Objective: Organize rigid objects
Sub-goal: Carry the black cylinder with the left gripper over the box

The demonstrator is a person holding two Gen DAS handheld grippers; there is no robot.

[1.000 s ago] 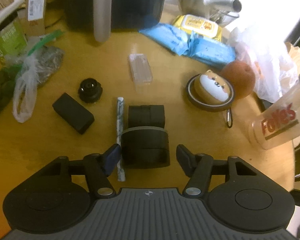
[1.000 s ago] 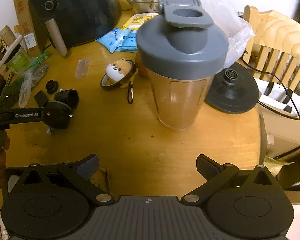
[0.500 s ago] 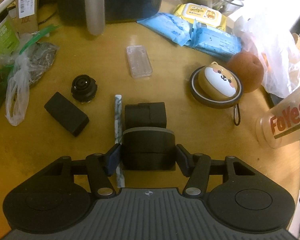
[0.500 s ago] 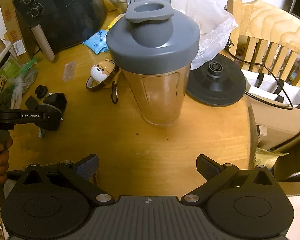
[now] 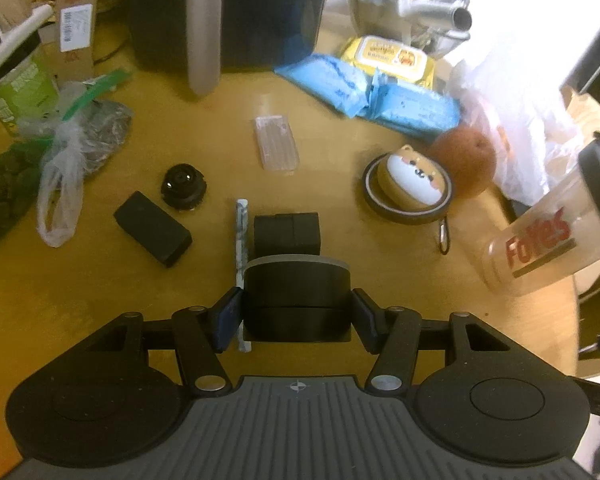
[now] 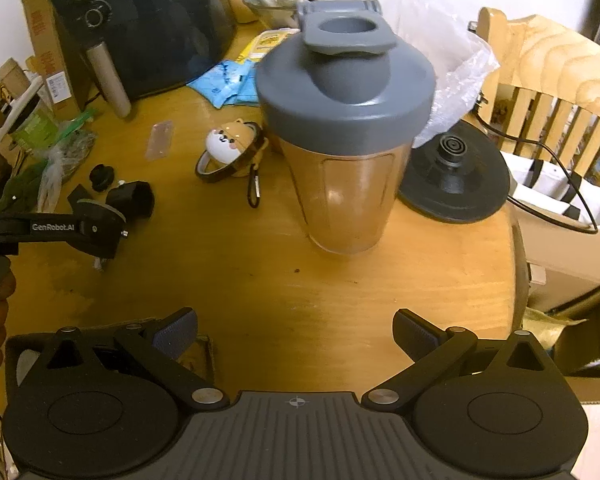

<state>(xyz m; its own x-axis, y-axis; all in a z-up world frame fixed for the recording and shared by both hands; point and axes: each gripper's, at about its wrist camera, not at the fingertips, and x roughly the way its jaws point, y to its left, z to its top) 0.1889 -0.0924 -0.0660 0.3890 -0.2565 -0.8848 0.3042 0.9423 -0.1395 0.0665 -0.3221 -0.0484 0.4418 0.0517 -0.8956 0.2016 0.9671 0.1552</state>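
The left gripper (image 5: 297, 312) is hiding the lower half of the round black, grey-topped plastic block (image 5: 296, 292) on the wooden bench (image 5: 100, 288); its jaws, spread a second ago, are now pinching it. The right gripper (image 6: 295, 332) is hovering, jaws spread wide, before the grey-lidded shaker bottle (image 6: 346, 128).

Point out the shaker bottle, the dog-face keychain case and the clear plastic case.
shaker bottle (image 6: 342, 92): right wrist view, on its grey lid.
dog-face keychain case (image 5: 414, 174): left wrist view, on the white face.
clear plastic case (image 5: 277, 143): left wrist view, on its flat top.
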